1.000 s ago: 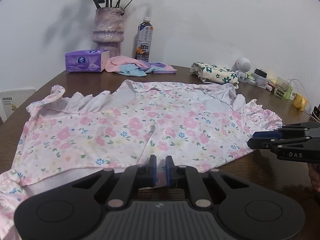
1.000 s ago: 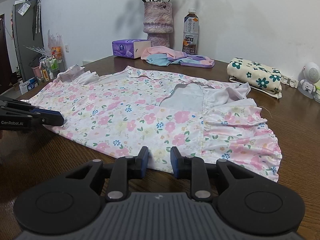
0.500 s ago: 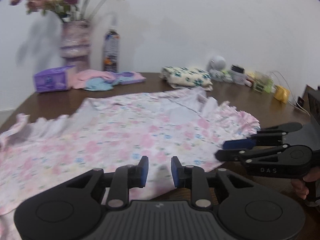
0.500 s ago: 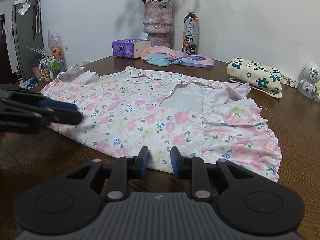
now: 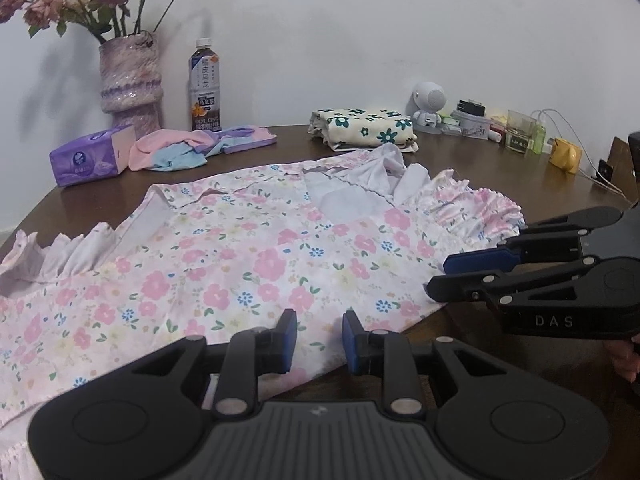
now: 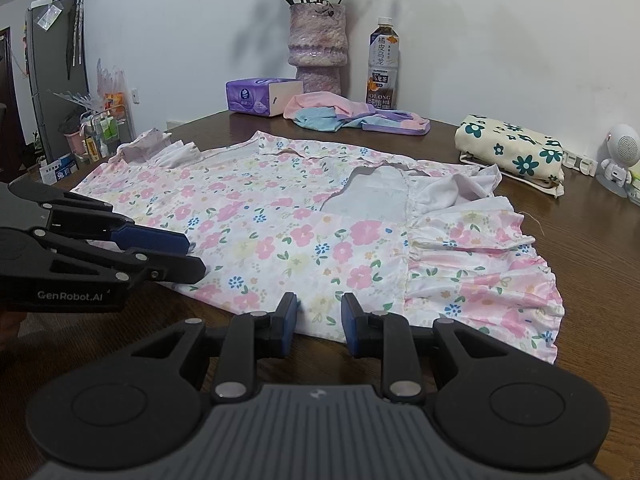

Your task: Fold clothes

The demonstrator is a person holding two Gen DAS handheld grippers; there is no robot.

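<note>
A pink floral dress [image 5: 248,264] [image 6: 304,216] lies spread flat on the brown table [image 6: 592,240], its ruffled hem to the right. My left gripper [image 5: 320,338] is open, low over the dress's near edge, with cloth under and between its fingers. Seen from the right wrist view, the left gripper [image 6: 192,254] points at the near left edge of the dress. My right gripper [image 6: 319,316] is open at the near edge, cloth lying between its fingers. In the left wrist view the right gripper [image 5: 440,280] sits at the dress's near right corner.
Along the back stand a vase of flowers [image 5: 130,80], a tea bottle [image 5: 205,88], a purple tissue pack [image 5: 90,156], a pink and blue garment [image 5: 188,150], a folded cream floral cloth [image 5: 364,126] and small gadgets [image 5: 476,120]. A fridge and shelf clutter [image 6: 60,92] stand past the table's left edge.
My left gripper's fingers have spread wider apart, and it has moved right along the near edge, closer to the right gripper. The right gripper and the dress stay where they were.
</note>
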